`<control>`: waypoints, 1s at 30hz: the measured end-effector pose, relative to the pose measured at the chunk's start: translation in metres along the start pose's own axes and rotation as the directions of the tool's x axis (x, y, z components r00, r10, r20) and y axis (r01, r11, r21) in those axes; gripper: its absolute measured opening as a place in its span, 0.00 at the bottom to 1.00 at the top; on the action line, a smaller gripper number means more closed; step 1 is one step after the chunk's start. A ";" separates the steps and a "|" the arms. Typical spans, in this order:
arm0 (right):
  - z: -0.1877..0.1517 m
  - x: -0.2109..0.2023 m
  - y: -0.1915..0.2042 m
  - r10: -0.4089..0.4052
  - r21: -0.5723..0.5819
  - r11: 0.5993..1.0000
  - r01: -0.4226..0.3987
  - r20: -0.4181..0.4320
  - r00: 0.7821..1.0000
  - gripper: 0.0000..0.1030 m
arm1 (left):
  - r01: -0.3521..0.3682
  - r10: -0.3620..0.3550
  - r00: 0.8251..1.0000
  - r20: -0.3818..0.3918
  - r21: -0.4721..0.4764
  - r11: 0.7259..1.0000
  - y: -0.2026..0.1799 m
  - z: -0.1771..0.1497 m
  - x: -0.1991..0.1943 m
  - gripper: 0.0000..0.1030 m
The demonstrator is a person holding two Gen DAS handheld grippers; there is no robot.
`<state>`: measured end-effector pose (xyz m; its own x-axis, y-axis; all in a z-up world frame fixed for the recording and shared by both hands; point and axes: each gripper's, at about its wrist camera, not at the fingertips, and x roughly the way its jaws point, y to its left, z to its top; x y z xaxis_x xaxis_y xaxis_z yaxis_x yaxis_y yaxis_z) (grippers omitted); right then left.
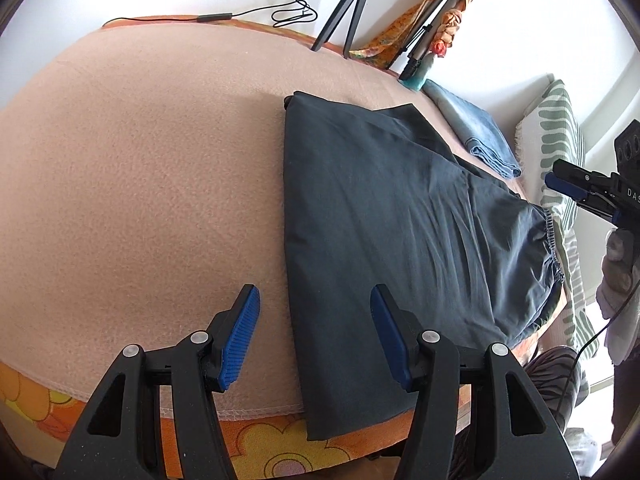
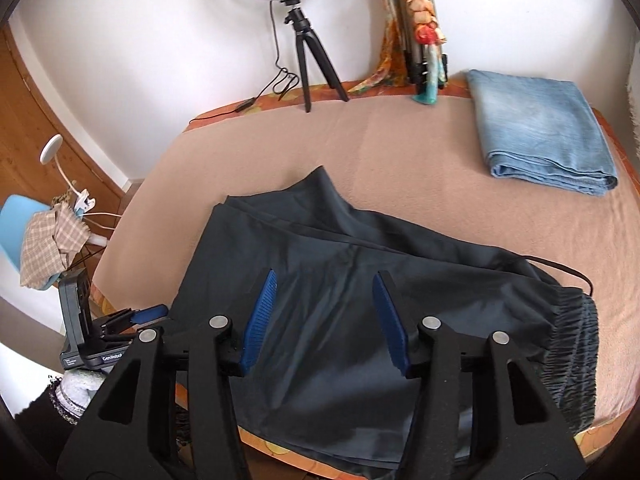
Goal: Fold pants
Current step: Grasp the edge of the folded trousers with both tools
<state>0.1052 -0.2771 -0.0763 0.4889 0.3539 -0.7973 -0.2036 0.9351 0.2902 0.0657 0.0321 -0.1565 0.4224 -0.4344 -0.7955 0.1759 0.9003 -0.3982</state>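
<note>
Dark grey pants [image 2: 340, 300] lying on peach fleece blanket [image 1: 140, 160], folded lengthwise, legs running off near table edge, elastic waistband [image 2: 576, 344] bunched at right. L gripper [image 1: 316, 332] jaws apart, approx mid-width, nothing between; hovering over pants' long straight edge at blanket boundary. R gripper [image 2: 324, 320] also parted approx mid-width, empty, above mid-fabric; pads not touching cloth. Risks, judged: top layer sits skewed over lower one w/ diagonal ridge near hem end, so next fold prob. locks crease in if not smoothed first. Thin slippery weave: pinch of one layer only likely, layers then slide apart. Leg ends overhang table edge onto orange floral cover [image 1: 256, 440]; drag may pull whole garment off. Black cord [image 2: 560, 268] lying just beside waistband, may be under it; snag poss. on lift. Fleece nap grippy, may resist sliding. Materials: pants thin, matte, soft wrinkles, gathered ribbed waistband; blanket fuzzy, stitched hem; gripper pads [image 1: 240, 340] blue, ridged, on black plastic arms. Folded denim jeans [image 2: 540, 132] far right corner, well apart, neat rectangle, faded blue. Ring light on tripod [image 2: 308, 48] at far edge by wall.
</note>
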 end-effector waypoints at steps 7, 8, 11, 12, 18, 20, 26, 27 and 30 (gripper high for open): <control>0.018 0.053 0.050 0.095 -0.017 0.995 -0.096 -0.083 0.992 0.55 | 0.043 -0.043 0.999 0.014 -0.011 0.999 0.001 -0.004 0.000 0.55; 0.021 0.063 0.056 0.108 -0.005 0.994 -0.109 -0.098 0.989 0.55 | 0.052 -0.052 0.998 0.017 -0.011 0.999 0.001 -0.004 0.000 0.54; 0.029 0.092 0.076 0.131 0.010 0.991 -0.131 -0.149 0.980 0.55 | 0.085 -0.085 0.996 0.024 -0.008 0.996 -0.001 -0.007 0.002 0.53; 0.031 0.102 0.084 0.130 0.004 0.991 -0.131 -0.165 0.978 0.55 | 0.097 -0.096 0.995 0.031 -0.010 0.995 -0.002 -0.008 0.002 0.53; 0.035 0.151 0.124 0.100 -0.040 0.993 -0.114 -0.254 0.962 0.55 | 0.185 -0.181 0.979 0.095 -0.038 0.982 -0.002 -0.015 -0.002 0.46; 0.035 0.167 0.132 0.078 -0.050 0.994 -0.097 -0.289 0.954 0.55 | 0.195 -0.190 0.976 0.109 -0.031 0.980 -0.006 -0.015 -0.004 0.45; 0.035 0.200 0.151 0.000 -0.086 0.996 -0.033 -0.355 0.935 0.55 | 0.186 -0.190 0.973 0.129 0.040 0.982 -0.024 -0.014 -0.009 0.45; 0.036 0.205 0.154 -0.011 -0.090 0.996 -0.024 -0.368 0.930 0.55 | 0.188 -0.193 0.973 0.128 0.050 0.981 -0.026 -0.014 -0.008 0.45; 0.037 0.218 0.164 -0.057 -0.118 0.993 0.011 -0.395 0.917 0.55 | 0.199 -0.207 0.971 0.122 0.068 0.978 -0.034 -0.015 -0.006 0.45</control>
<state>0.2096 -0.0464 -0.1827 0.1244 0.2629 -0.9568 -0.2964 0.9301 0.2170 0.0440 0.0040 -0.1454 0.4824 -0.6042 -0.6342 0.3169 0.7954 -0.5167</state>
